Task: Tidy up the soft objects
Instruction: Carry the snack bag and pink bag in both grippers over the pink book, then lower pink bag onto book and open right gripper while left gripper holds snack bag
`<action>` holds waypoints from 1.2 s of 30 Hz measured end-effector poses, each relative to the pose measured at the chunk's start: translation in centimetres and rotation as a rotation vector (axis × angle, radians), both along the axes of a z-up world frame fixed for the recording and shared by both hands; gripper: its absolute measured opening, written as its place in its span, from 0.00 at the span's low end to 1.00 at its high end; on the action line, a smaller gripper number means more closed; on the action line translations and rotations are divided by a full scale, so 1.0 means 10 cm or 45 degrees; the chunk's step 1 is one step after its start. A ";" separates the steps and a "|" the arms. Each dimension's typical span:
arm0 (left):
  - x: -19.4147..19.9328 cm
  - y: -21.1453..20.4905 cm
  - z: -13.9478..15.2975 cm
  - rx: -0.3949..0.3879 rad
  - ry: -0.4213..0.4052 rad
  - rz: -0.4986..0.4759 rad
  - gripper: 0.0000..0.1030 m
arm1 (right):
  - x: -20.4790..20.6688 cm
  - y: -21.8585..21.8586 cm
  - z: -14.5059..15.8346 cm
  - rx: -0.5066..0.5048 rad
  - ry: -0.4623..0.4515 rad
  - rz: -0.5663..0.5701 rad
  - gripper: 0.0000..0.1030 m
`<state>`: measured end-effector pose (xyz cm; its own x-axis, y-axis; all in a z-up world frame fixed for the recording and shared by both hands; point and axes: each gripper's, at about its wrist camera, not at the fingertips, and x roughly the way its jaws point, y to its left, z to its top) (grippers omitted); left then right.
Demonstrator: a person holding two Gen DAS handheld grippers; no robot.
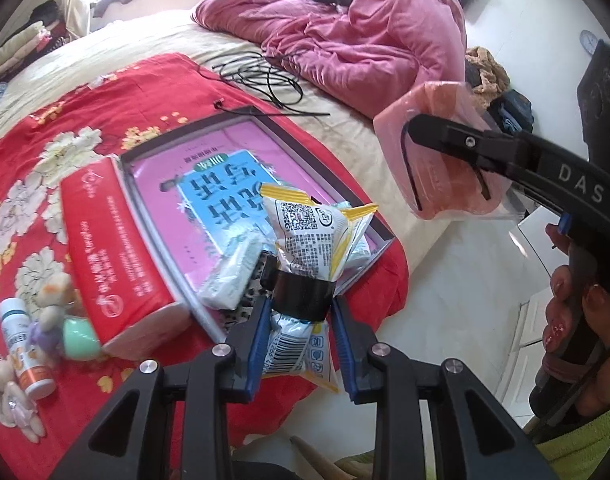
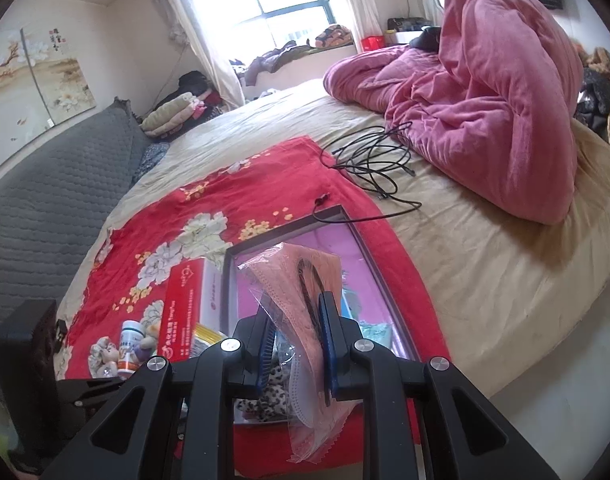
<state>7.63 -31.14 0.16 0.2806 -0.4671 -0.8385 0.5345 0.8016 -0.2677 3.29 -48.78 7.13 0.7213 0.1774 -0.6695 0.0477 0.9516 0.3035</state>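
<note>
Nearest in the left wrist view, the left gripper [image 1: 301, 312] is clenched on a yellow-and-white snack packet [image 1: 305, 236], its fingers [image 1: 261, 344] pinching the packet's lower half so its long axis runs straight ahead, up over the near corner of the open tray [image 1: 381, 236]. The right gripper [image 2: 297, 344] grasps a bagged pink mask [image 2: 301, 292] in clear plastic, held edge-on and hanging over the tray's near end in its own view; from the left camera it floats off the bed's right edge, well apart from the tray. So the left hand looks nearer the drop point: the tray lies just ahead and below its packet. Inside the tray rest a blue tissue pack [image 1: 221, 196] and a small white pack [image 1: 233, 276]. Beside the tray's left edge sits a red box [image 1: 113, 256], on the red floral cloth [image 1: 105, 96]. Farther back, black cables [image 1: 265, 76] and a pink quilt [image 1: 365, 40] lie on the bed [image 2: 485, 260].
</note>
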 end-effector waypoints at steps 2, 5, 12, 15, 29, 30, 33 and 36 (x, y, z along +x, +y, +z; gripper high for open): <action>0.03 -0.05 -0.07 -0.001 0.018 -0.004 0.30 | 0.02 -0.03 -0.04 0.005 0.011 -0.001 0.21; 0.07 -0.10 -0.16 0.008 0.037 -0.010 0.30 | 0.07 -0.05 -0.10 0.008 0.027 -0.002 0.21; 0.13 -0.18 -0.37 0.024 0.083 -0.029 0.30 | 0.19 -0.05 -0.27 0.000 0.068 0.004 0.21; 0.18 -0.20 -0.44 0.029 0.099 -0.024 0.30 | 0.24 -0.06 -0.34 -0.001 0.090 0.004 0.21; 0.38 -0.16 -0.61 0.041 0.128 -0.006 0.30 | 0.55 -0.02 -0.59 -0.036 0.149 0.024 0.21; 0.40 -0.15 -0.62 0.039 0.129 -0.005 0.30 | 0.57 -0.02 -0.61 -0.047 0.151 0.024 0.21; 0.44 -0.15 -0.63 0.043 0.126 0.002 0.30 | 0.64 0.06 -0.66 -0.118 0.172 0.044 0.21; 0.47 -0.14 -0.65 0.044 0.131 0.011 0.30 | 0.71 0.07 -0.72 -0.101 0.184 0.062 0.21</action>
<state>12.33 -32.58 -6.34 0.1960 -0.4354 -0.8786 0.4985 0.8158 -0.2931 10.36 -48.04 -0.08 0.6084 0.1524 -0.7789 0.0383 0.9746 0.2206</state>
